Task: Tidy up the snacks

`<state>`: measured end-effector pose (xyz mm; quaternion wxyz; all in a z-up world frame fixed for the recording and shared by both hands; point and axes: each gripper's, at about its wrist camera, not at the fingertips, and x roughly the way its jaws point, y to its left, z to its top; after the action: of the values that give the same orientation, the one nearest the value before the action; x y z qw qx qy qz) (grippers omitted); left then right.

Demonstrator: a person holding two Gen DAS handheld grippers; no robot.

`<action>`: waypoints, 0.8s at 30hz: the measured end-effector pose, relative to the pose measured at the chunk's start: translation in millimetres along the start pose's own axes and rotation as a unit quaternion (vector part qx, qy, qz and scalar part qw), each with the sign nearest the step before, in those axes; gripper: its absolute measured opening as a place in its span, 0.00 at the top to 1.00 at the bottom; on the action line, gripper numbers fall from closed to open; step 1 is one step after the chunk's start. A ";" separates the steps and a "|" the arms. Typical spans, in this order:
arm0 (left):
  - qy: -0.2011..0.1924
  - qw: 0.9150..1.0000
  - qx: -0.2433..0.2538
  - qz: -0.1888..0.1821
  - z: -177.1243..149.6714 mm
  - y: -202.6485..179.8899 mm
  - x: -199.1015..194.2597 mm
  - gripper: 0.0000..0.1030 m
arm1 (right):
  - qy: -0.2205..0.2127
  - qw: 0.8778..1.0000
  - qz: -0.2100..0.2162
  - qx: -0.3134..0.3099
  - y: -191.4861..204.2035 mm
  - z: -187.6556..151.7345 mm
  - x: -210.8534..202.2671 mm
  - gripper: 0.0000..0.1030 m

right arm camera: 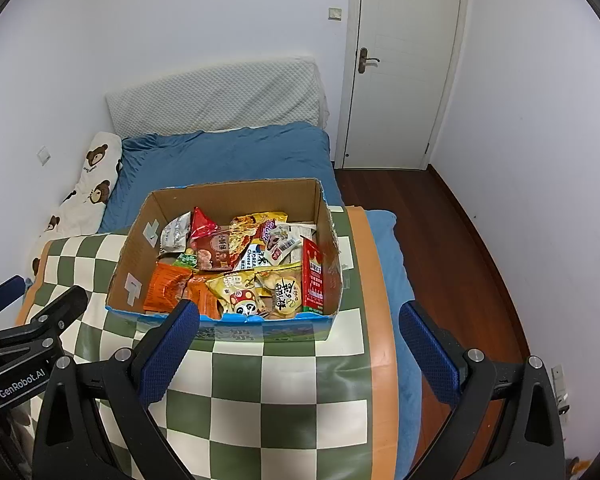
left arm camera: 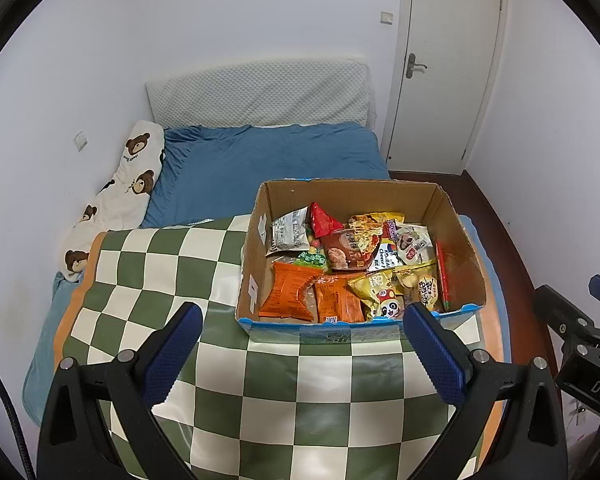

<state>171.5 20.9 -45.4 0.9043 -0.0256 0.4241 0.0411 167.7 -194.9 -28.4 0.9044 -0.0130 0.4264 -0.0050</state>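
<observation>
An open cardboard box (left arm camera: 464, 256) (right arm camera: 134, 248) sits on a green and white checkered mat (left arm camera: 284, 392) (right arm camera: 284, 392). Several snack packets fill it: orange packets (left arm camera: 288, 288) (right arm camera: 166, 284) at the near left, yellow ones (left arm camera: 376, 288) (right arm camera: 236, 286) in front, a red packet (left arm camera: 324, 220) (right arm camera: 202, 222) at the back, a tall red packet (right arm camera: 313, 276) against the right wall. My left gripper (left arm camera: 302, 316) is open, above the mat just short of the box's front edge. My right gripper (right arm camera: 300, 316) is open too, over the box's near right corner. Neither holds anything.
The mat lies on a bed with a blue sheet (left arm camera: 260, 160) (right arm camera: 228, 160), a bear-print pillow (left arm camera: 120, 196) along the left wall and a white padded headboard (left arm camera: 260, 96). A white door (right arm camera: 404, 64) and dark wood floor (right arm camera: 452, 240) are to the right.
</observation>
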 end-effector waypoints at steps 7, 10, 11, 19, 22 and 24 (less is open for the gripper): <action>-0.001 1.000 0.001 0.002 -0.9 -1.0 -0.9 0.00 | -0.003 1.000 -0.002 -0.004 1.3 1.4 -3.4 0.01; -0.001 1.000 0.001 0.000 -1.2 -0.8 -1.2 0.00 | -0.003 1.000 -0.001 -0.004 1.7 1.5 -4.7 0.01; 0.000 1.000 0.001 0.001 -1.3 -0.9 -1.4 0.00 | -0.002 1.000 -0.001 -0.005 1.8 1.2 -5.1 0.01; -0.002 1.000 0.001 0.003 -3.5 -0.9 -4.8 0.00 | -0.001 1.000 0.002 -0.005 1.8 -0.1 -5.4 0.01; -0.002 1.000 0.002 0.004 -3.5 -1.2 -4.4 0.00 | -0.001 1.000 0.003 -0.005 2.1 -0.6 -6.1 0.01; -0.002 1.000 0.001 0.003 -3.6 -1.3 -4.5 0.00 | -0.001 1.000 0.003 -0.005 2.2 -0.5 -5.7 0.01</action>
<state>166.0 19.1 -44.2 0.9052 -0.0231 0.4222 0.0435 163.7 -192.6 -24.3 0.9047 -0.0161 0.4257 -0.0005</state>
